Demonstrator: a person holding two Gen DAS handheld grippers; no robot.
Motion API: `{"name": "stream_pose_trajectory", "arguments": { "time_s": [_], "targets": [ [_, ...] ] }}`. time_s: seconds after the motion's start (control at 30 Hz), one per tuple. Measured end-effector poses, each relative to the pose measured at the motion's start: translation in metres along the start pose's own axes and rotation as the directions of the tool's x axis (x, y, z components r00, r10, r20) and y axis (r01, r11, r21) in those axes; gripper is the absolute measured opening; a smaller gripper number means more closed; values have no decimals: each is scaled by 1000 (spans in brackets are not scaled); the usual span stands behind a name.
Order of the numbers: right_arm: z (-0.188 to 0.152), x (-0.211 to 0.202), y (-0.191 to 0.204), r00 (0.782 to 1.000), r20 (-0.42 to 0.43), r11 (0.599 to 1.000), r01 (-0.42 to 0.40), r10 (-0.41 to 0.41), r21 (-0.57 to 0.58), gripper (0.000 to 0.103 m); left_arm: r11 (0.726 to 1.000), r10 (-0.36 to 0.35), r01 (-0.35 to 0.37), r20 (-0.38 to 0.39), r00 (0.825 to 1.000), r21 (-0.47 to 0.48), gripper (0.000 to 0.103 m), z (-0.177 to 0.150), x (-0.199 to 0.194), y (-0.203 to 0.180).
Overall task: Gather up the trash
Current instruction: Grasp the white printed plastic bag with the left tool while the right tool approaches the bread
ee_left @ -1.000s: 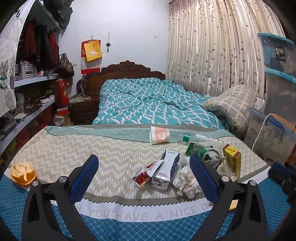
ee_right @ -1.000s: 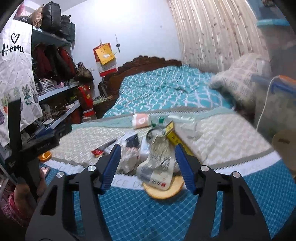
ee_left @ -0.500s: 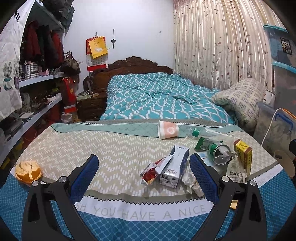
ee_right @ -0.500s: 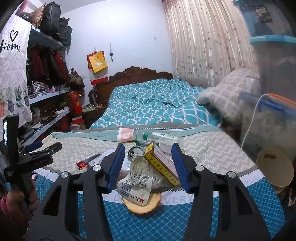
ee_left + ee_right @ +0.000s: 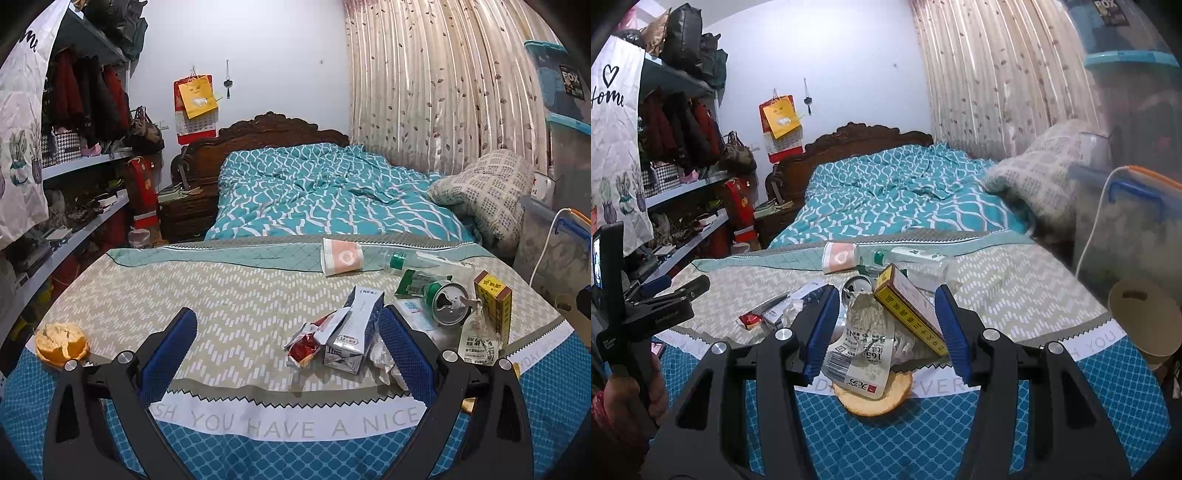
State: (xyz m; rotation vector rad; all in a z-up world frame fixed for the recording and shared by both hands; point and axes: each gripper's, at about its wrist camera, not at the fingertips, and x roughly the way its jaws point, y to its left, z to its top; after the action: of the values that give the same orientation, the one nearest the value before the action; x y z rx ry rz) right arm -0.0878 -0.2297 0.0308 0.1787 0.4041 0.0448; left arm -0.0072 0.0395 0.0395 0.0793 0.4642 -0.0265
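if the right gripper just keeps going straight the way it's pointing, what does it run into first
Most likely the crumpled clear wrapper with the printed label, which lies between the opening jaws of the right gripper; the yellow box leans just beside it. Depth is hard to judge.

A patterned cloth (image 5: 240, 295) bears an orange peel (image 5: 62, 343), paper cup (image 5: 341, 256), carton (image 5: 356, 332) and can (image 5: 448, 308).
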Motion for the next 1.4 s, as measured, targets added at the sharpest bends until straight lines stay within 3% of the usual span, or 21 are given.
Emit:
{"name": "stream_pose_trajectory", "arguments": {
  "time_s": [0.1, 0.47, 0.6, 0.7, 0.8, 0.97, 1.03, 1.1, 1.23, 1.33, 1.37, 1.4],
  "targets": [
    [-2, 0, 0, 1000, -1, 1000, 4, -4, 4, 62, 1000, 0, 0, 0, 1000, 8, 94, -1, 2, -2],
    [-7, 7, -6, 999, -31, 1000, 10, -10, 9, 62, 1000, -11, 12, -29, 1000, 25, 94, -6, 8, -12],
    [-18, 20, -10, 995, -95, 1000, 18, -17, 1, 59, 997, -76, 77, -52, 996, 19, 94, -8, 10, -19],
    [-30, 32, -16, 987, -161, 1000, 14, -11, 15, 52, 989, -148, 150, -76, 986, 15, 94, -9, 13, -28],
    [-40, 41, -25, 979, -205, 999, 15, -7, 39, 50, 964, -257, 263, -123, 959, 36, 93, -11, 21, -49],
    [-49, 47, -36, 971, -239, 998, 22, -6, 65, 51, 920, -361, 385, -213, 908, 79, 92, -20, 44, -92],
    [-52, 50, -41, 967, -253, 997, 20, 1, 80, 51, 904, -389, 419, -246, 888, 85, 92, -24, 53, -107],
    [-56, 53, -48, 962, -272, 994, 12, 17, 108, 51, 889, -411, 450, -281, 867, 90, 82, -29, 64, -120],
    [-62, 58, -57, 953, -298, 986, -1, 51, 165, 52, 863, -438, 498, -365, 822, 85, 78, -39, 86, -141],
    [-66, 63, -63, 945, -313, 974, -25, 97, 226, 52, 854, -442, 512, -391, 807, 92, 59, -44, 92, -150],
    [-66, 65, -65, 942, -318, 970, -31, 110, 243, 52, 846, -456, 527, -399, 796, 84, 42, -45, 92, -150],
    [-67, 67, -66, 939, -322, 965, -38, 123, 260, 52, 842, -464, 535, -405, 787, 75, 35, -46, 91, -150]
  ]
}}
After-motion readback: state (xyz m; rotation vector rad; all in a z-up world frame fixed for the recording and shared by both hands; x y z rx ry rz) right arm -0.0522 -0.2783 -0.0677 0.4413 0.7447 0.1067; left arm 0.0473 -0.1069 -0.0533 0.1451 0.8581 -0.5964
